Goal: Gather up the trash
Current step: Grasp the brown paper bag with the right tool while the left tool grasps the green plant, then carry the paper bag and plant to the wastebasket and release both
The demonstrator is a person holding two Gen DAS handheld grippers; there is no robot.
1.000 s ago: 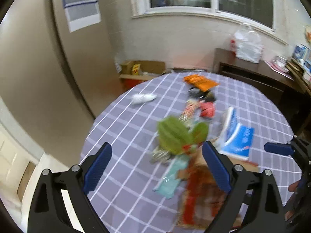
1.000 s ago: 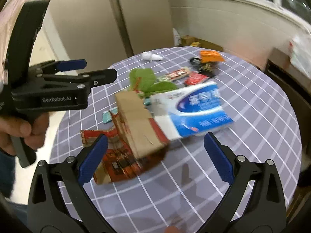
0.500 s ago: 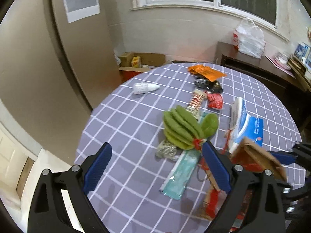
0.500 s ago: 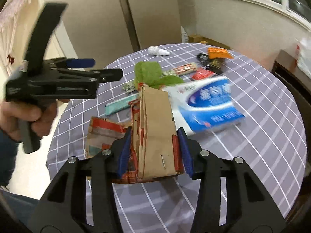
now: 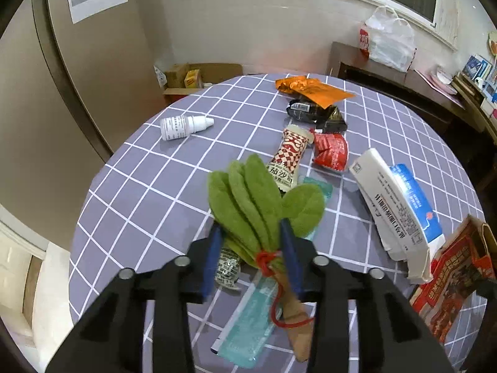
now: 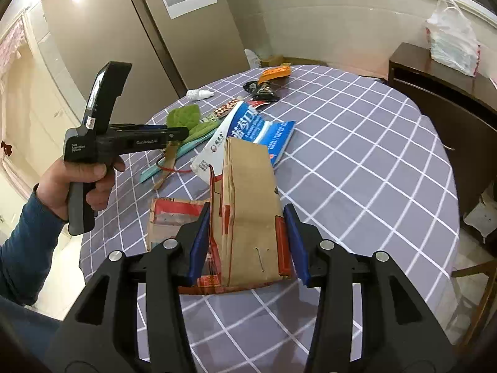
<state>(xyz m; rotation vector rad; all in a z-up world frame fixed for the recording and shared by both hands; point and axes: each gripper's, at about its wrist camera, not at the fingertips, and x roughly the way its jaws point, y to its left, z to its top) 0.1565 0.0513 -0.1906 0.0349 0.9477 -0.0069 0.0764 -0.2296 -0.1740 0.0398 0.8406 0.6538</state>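
Round table (image 5: pixel 149 192), grey-violet check cloth, strewn with trash.

Left gripper (image 5: pixel 253 248): jaws closing around the green leaf bundle (image 5: pixel 254 195), blue pads at either side of its stalks just above the red tie (image 5: pixel 265 258); pads look to be touching the stalks. The bundle lies on the table, over a teal packet (image 5: pixel 251 320) and beside a small crumpled foil wrapper (image 5: pixel 228 267).

Right gripper (image 6: pixel 245 236): clenched on the folded brown paper bag (image 6: pixel 248 205), which stands up between the pads, its lower part over a red-printed flat carton (image 6: pixel 174 214) on the cloth.

Blue-and-white box (image 5: pixel 400 205): near the right edge, just behind the bag.

Far half of table: white dropper bottle (image 5: pixel 183 126) lying on its side, alone to the left; checked sachet (image 5: pixel 287 158) touching the leaf tips; red packet (image 5: pixel 330 150) beside it; black wrapper (image 5: pixel 316 113); orange wrapper (image 5: pixel 310 88) at the far edge.

Person: hand (image 6: pixel 77 183) in a blue sleeve grips the left gripper's handle.

Background: white plastic bag (image 5: pixel 388 40) on a dark sideboard (image 5: pixel 388 74); cardboard boxes (image 5: pixel 192 77) on the floor by the wall.
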